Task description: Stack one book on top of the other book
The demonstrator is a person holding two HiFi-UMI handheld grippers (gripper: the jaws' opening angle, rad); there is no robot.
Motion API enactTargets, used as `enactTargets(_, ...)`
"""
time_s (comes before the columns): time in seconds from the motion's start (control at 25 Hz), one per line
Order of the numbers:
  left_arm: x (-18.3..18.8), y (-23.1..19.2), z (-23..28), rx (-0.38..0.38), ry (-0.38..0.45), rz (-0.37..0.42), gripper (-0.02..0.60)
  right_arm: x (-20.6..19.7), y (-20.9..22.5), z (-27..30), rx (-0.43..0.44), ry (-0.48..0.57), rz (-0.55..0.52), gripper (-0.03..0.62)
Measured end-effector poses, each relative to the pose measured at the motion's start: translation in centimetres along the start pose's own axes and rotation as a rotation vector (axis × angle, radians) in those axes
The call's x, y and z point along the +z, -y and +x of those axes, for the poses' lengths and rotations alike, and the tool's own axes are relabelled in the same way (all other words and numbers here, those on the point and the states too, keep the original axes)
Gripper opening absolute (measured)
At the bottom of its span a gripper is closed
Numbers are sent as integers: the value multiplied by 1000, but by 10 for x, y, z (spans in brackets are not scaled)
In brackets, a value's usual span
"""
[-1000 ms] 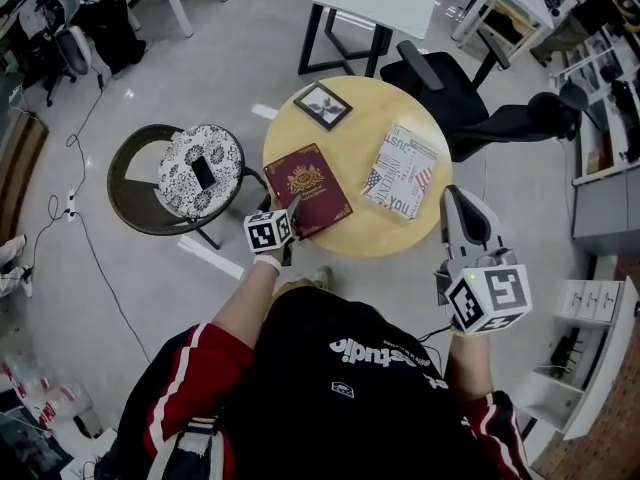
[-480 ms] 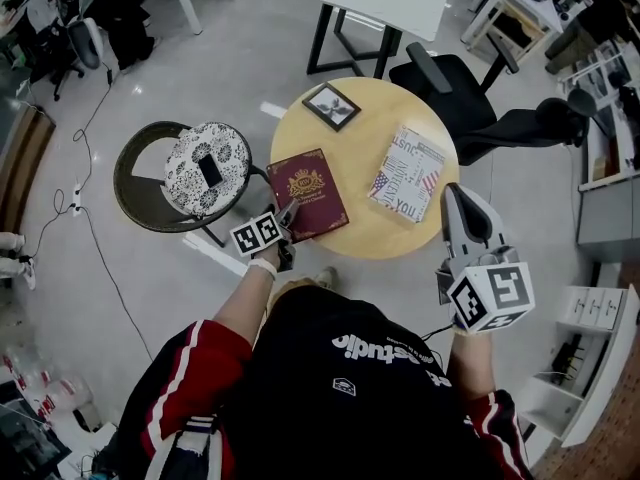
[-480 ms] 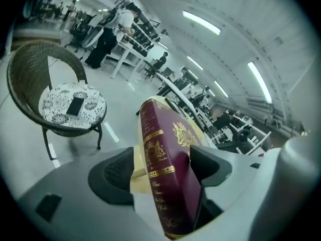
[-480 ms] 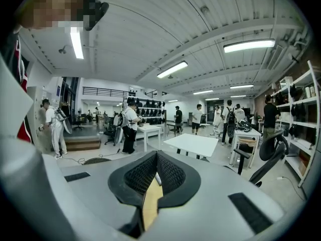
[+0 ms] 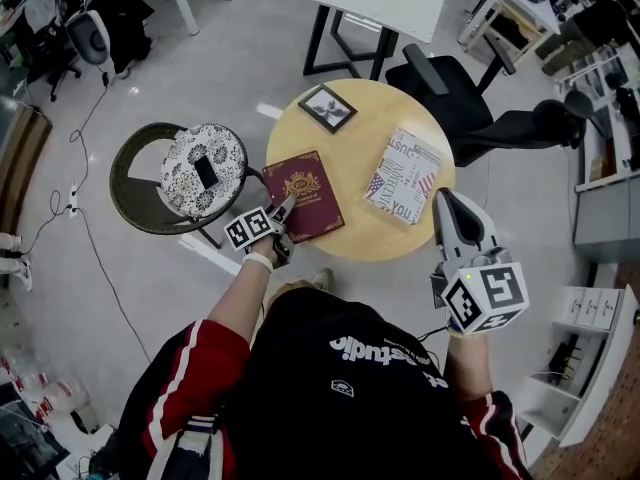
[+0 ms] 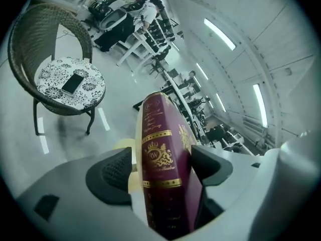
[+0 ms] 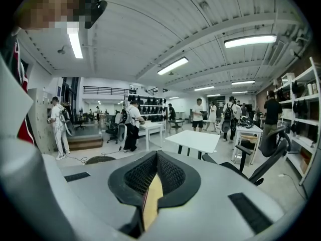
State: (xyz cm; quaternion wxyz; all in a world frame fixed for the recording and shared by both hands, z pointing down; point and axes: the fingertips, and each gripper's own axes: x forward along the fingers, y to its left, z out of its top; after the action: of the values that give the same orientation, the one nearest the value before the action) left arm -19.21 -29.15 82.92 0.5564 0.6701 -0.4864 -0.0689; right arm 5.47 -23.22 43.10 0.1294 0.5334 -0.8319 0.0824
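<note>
I am pinching the red book (image 5: 305, 193) with my left gripper (image 5: 285, 211) at the book's corner nearest the table's (image 5: 370, 108) front-left edge. The two pads are closing on its covers with the spine facing the camera, probably so that I can carry it across to the white book (image 5: 403, 172). That book is lying flat on the table's right half, well apart from the red one. My right gripper (image 5: 447, 200) is hanging just off the table's front-right edge, jaws pressed together on nothing, with only a yellow sliver of tabletop showing through the slit; it seems to be waiting out of the way. A framed picture (image 5: 325, 106) is resting at the table's far edge. I am unable to tell whether the red book's corner is already off the table, since the pad beneath it is hidden from above.
</note>
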Motion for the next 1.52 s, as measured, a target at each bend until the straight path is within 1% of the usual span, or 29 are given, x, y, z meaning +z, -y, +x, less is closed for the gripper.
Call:
enactTargets(0.16, -2, -3, 0, -59, -25, -49, 368, 1, -3, 1, 4, 4, -3, 29)
enactTargets(0.24, -2, -5, -3, -76, -33, -66, 367, 2, -3, 2, 4, 9, -4, 29)
enactTargets(0.32, -1, -4, -5, -77, -34, -47, 365, 3, -1, 2, 4, 12, -4, 29)
enactTargets(0.44, -1, 0, -8, -80, -40, -18, 333, 4, 0, 2, 6, 14, -7, 29)
enactTargets(0.48, -1, 1, -8, -88, -44, -17, 332, 4, 0, 3, 8, 14, -9, 29)
enactTargets(0.6, -4, 6, -3, -109, -56, -39, 339, 6, -1, 5, 10, 16, -8, 29)
enactTargets(0.72, -10, 7, 1, -97, -76, -48, 351, 4, -2, 5, 6, 12, -3, 29)
enactTargets(0.92, -11, 4, 2, -99, -105, -90, 350, 5, 0, 5, 0, 13, -2, 29)
enactTargets(1.08, -14, 3, -2, -124, -132, -130, 333, 5, 5, 7, -10, 15, 9, 29)
enactTargets(1.24, -17, 4, -8, -130, -141, -148, 320, 6, 9, 9, -10, 16, 17, 29)
enactTargets(1.36, -20, 2, -21, -145, -148, -172, 302, 11, 7, 7, -9, 26, 14, 29)
enactTargets(1.52, -25, 5, -43, -183, -162, -193, 268, 20, 3, 5, -1, 43, 15, 29)
